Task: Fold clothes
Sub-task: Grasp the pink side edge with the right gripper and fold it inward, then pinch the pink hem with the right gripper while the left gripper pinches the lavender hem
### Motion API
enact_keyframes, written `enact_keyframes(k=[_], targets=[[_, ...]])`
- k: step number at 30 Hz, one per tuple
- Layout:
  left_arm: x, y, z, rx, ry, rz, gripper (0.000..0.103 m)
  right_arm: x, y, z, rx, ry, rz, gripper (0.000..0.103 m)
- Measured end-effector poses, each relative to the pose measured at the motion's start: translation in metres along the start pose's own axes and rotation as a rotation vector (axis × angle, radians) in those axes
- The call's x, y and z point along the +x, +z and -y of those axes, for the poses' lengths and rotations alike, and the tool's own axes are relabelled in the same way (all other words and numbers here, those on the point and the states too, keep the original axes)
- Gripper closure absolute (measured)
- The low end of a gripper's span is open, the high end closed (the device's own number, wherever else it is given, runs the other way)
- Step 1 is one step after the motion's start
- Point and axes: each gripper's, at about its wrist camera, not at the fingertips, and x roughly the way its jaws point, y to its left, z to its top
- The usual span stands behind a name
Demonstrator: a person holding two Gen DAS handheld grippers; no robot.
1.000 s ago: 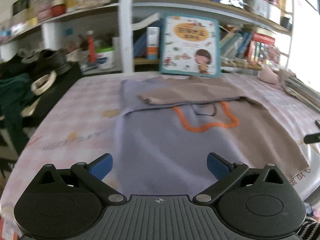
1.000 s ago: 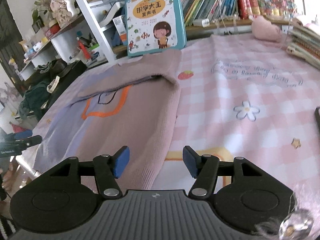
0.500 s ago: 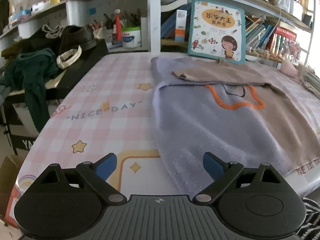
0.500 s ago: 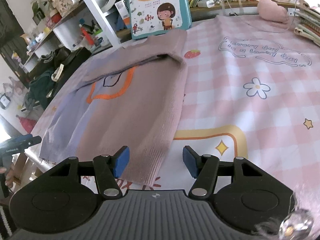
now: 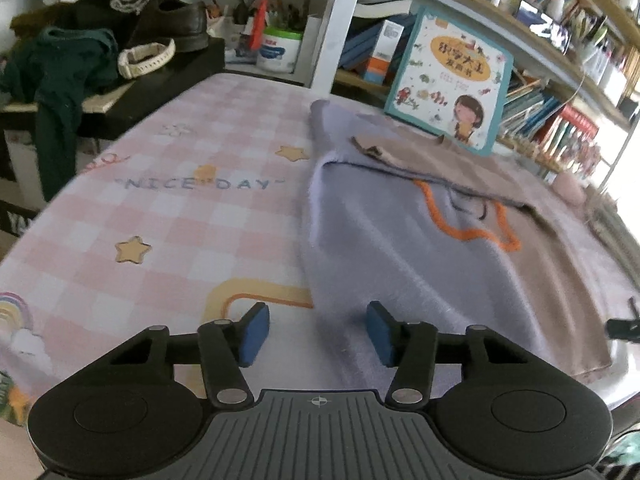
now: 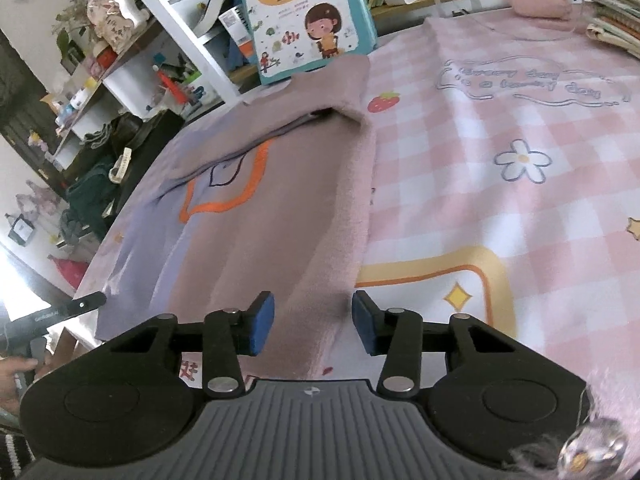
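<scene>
Closing, unclenched, each gripper (image 5: 316,334) (image 6: 313,322) straddles a fuzzy sweater (image 6: 256,216) hem corner.

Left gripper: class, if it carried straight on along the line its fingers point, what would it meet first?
Most likely the near left hem corner of the sweater, which already lies between the closing jaws of the left gripper, on the checked tablecloth; depth is uncertain.

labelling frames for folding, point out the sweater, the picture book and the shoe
sweater (image 5: 400,272): left wrist view, lilac front below the orange outline
picture book (image 6: 296,12): right wrist view, middle of cover
shoe (image 5: 172,20): left wrist view, dark upper
</scene>
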Motion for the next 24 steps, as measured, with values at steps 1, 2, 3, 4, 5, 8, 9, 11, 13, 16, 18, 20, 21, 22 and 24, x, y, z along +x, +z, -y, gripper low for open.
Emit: enact_keyframes(k=[1, 2, 3, 4, 5, 8, 9, 11, 13, 16, 18, 20, 21, 22, 24], targets=[[0.001, 0.0, 0.0, -0.008, -0.019, 0.001, 0.052, 0.002, 0.001, -0.002, -0.006, -0.001, -0.001, 0.064], [0.003, 0.001, 0.0, -0.018, -0.039, 0.002, 0.052, 0.003, 0.001, -0.003, -0.019, -0.004, -0.001, 0.064], [0.005, 0.001, 0.0, -0.033, -0.062, 0.005, 0.056, 0.005, 0.001, -0.005, -0.032, -0.007, -0.002, 0.065], [0.007, 0.002, -0.001, -0.052, -0.083, 0.007, 0.061, 0.006, 0.001, -0.007, -0.052, -0.012, -0.002, 0.065], [0.009, 0.003, -0.002, -0.071, -0.099, 0.007, 0.063, 0.008, 0.001, -0.009, -0.068, -0.014, -0.002, 0.066], [0.015, 0.005, -0.006, -0.124, -0.124, 0.003, 0.086, 0.012, 0.002, -0.009, -0.079, -0.016, -0.009, 0.085], [0.014, 0.007, -0.006, -0.128, -0.126, 0.014, 0.096, 0.013, 0.002, -0.009, -0.069, -0.009, -0.006, 0.089], [0.003, 0.009, -0.001, -0.115, -0.16, 0.068, 0.096, 0.005, 0.004, -0.007, -0.028, 0.073, 0.039, 0.091], [-0.006, 0.011, 0.006, -0.092, -0.194, 0.106, 0.096, -0.005, 0.007, -0.004, 0.015, 0.16, 0.087, 0.091], [-0.004, 0.011, 0.01, -0.069, -0.18, 0.076, 0.094, -0.007, 0.01, 0.001, 0.039, 0.17, 0.087, 0.091], [0.003, 0.008, 0.008, -0.076, -0.165, 0.033, 0.092, -0.001, 0.009, 0.004, 0.033, 0.126, 0.039, 0.091], [0.007, 0.005, 0.006, -0.087, -0.165, -0.004, 0.085, 0.003, 0.006, 0.004, 0.024, 0.1, 0.009, 0.09], [0.006, 0.004, 0.006, -0.086, -0.167, -0.011, 0.079, 0.004, 0.006, 0.004, 0.02, 0.097, 0.003, 0.087], [0.006, 0.003, 0.006, -0.083, -0.169, -0.014, 0.074, 0.005, 0.005, 0.003, 0.016, 0.095, -0.003, 0.085], [0.005, 0.001, 0.007, -0.08, -0.177, -0.022, 0.071, 0.007, 0.005, 0.003, 0.019, 0.097, -0.01, 0.081]])
